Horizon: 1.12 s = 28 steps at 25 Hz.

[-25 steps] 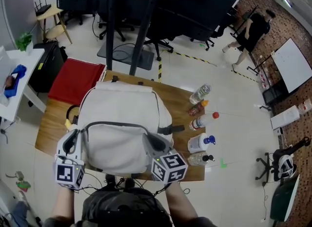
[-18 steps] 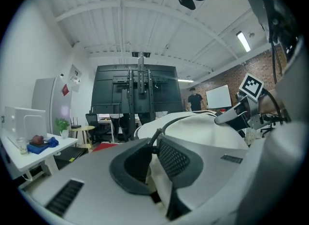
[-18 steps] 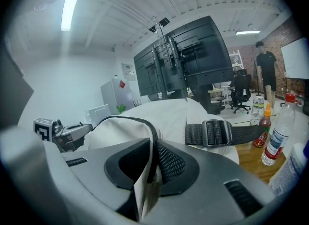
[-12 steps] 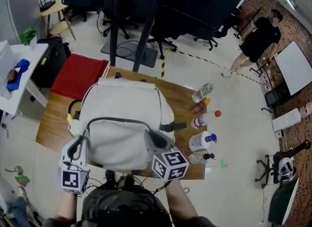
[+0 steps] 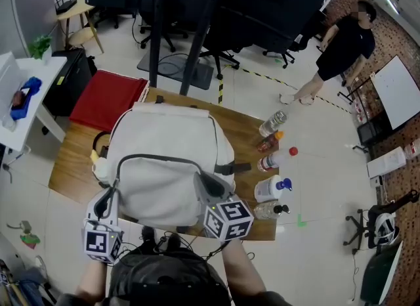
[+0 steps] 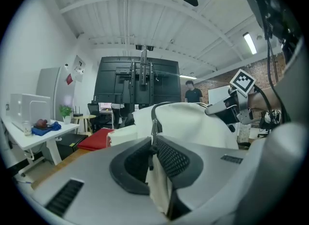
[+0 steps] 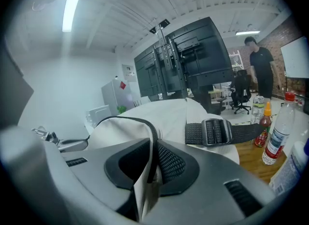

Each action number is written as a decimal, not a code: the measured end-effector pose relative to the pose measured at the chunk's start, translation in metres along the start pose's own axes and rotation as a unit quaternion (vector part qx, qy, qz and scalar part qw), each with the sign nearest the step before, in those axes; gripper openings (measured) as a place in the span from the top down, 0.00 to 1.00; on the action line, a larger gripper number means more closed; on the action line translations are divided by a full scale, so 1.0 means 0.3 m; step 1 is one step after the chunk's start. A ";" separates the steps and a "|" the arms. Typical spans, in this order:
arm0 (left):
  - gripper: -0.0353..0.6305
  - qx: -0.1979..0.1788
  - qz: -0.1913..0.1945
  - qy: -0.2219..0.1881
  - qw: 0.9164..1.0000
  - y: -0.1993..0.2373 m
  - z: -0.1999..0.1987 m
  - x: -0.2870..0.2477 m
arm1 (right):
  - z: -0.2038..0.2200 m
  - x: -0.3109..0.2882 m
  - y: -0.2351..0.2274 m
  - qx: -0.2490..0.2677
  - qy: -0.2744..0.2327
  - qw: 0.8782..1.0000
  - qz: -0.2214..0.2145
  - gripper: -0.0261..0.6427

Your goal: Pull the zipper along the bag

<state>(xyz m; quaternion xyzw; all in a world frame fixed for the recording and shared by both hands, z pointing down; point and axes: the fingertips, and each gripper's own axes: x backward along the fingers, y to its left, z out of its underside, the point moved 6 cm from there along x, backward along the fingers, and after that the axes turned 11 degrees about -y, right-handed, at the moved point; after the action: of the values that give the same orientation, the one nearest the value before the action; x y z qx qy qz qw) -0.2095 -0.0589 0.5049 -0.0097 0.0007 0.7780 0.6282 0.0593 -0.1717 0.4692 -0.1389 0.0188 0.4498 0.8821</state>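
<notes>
A cream backpack (image 5: 164, 160) lies on the wooden table (image 5: 69, 167), and a dark zipper (image 5: 157, 158) arches across its front. At the zipper's left end, near the table's front edge, my left gripper (image 5: 108, 196) is shut on the zipper pull (image 6: 152, 142) together with a fold of fabric. My right gripper (image 5: 205, 185) is at the zipper's right end. It is shut on the bag's fabric, with the zipper track (image 7: 130, 121) running in between its pads. A black strap buckle (image 7: 215, 132) lies just beyond it.
Several bottles (image 5: 270, 167) stand and lie on the table to the right of the bag. A red pad (image 5: 108, 101) sits off the table's far left corner. A small yellow item (image 5: 96, 155) lies by the bag's left side. A person (image 5: 338, 42) walks far behind.
My left gripper has shifted slightly toward the near edge, still gripping. The right gripper and the bag have hardly moved. The person in the background has walked on.
</notes>
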 end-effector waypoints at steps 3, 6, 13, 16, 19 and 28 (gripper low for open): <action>0.86 0.009 0.008 0.015 1.000 -0.025 0.032 0.036 | 0.001 0.002 0.000 0.000 0.001 1.000 -0.001 0.85; 0.86 0.006 0.006 0.020 1.000 -0.030 0.045 0.050 | 0.002 0.002 0.004 0.002 0.001 1.000 -0.004 0.85; 0.85 0.013 -0.014 0.017 1.000 -0.025 0.033 0.054 | 0.004 0.011 0.008 0.002 -0.004 1.000 -0.006 0.85; 0.85 0.015 -0.015 0.011 1.000 -0.033 0.019 0.047 | 0.004 0.013 0.002 0.002 -0.004 1.000 -0.007 0.85; 0.85 0.006 -0.022 0.012 1.000 -0.037 0.000 0.046 | 0.002 0.019 -0.001 0.002 -0.004 1.000 -0.009 0.84; 0.60 0.006 -0.028 -0.004 1.000 -0.036 -0.042 0.032 | 0.005 0.035 0.023 0.025 -0.001 0.999 -0.020 0.77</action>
<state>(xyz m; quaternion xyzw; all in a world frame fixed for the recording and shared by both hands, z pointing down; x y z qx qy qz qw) -0.2007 -0.0472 0.4923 -0.0023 0.0026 0.7604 0.6494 0.0599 -0.1593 0.4673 -0.1164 0.0266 0.4314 0.8942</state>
